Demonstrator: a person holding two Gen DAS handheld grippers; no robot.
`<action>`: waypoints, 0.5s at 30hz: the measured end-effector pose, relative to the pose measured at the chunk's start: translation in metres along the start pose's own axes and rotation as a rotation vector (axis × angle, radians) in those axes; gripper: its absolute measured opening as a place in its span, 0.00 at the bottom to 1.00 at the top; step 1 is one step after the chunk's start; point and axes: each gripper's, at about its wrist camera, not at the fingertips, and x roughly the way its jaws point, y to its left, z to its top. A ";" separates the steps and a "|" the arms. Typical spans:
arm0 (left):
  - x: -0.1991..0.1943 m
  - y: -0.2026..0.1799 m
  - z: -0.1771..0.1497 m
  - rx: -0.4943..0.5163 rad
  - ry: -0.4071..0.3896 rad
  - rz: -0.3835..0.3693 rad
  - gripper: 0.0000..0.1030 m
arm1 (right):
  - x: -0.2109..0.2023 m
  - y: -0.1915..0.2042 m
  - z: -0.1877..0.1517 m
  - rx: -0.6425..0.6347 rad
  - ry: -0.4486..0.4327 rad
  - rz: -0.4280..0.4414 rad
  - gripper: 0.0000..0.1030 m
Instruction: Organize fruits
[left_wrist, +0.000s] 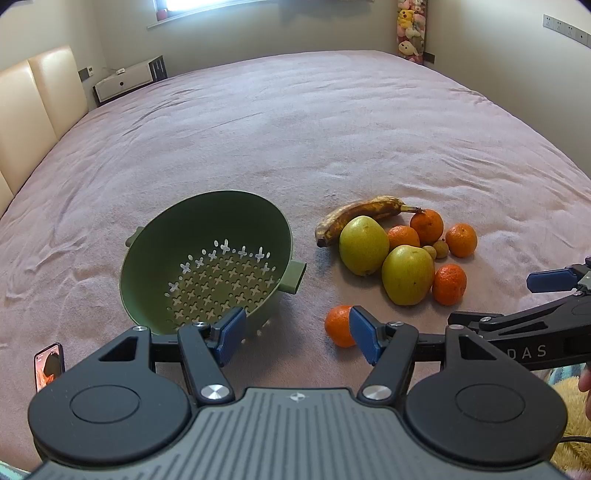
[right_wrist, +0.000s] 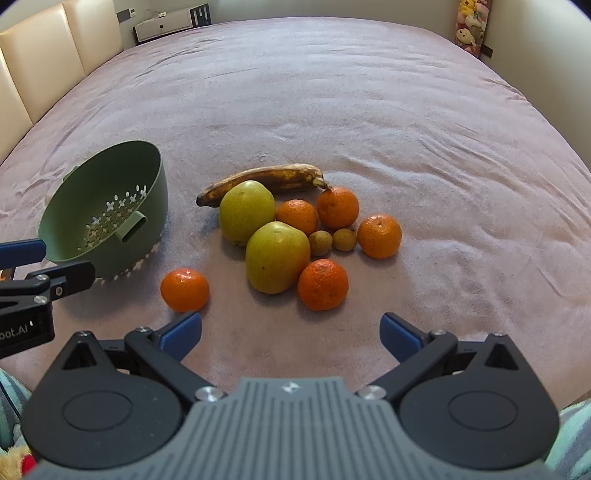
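In the left wrist view our left gripper (left_wrist: 297, 334) stood wide and empty, its right pad hiding part of a lone mandarin (left_wrist: 339, 325) at lower centre. Our right gripper (right_wrist: 290, 334) also gaped wide, holding nothing. The fruit pile (right_wrist: 280, 229) lay mid-frame beside the tilted green colander (right_wrist: 110, 206) on a pink bedspread (right_wrist: 369, 92); cream headboard panels (right_wrist: 55, 48) filled the upper left.

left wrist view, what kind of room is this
Most likely a bedroom: the fruit lies on a wide pink bedspread, with a padded headboard at one side and stuffed toys in the corner.
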 end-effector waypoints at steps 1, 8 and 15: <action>0.000 0.000 0.000 0.000 0.000 0.000 0.74 | 0.000 0.000 0.000 0.000 0.001 -0.001 0.96; 0.000 0.000 0.000 0.001 0.001 0.000 0.74 | 0.000 0.000 0.000 0.000 0.003 -0.002 0.96; 0.000 0.000 0.000 0.001 0.001 0.000 0.74 | 0.001 0.000 0.001 -0.002 0.007 -0.002 0.96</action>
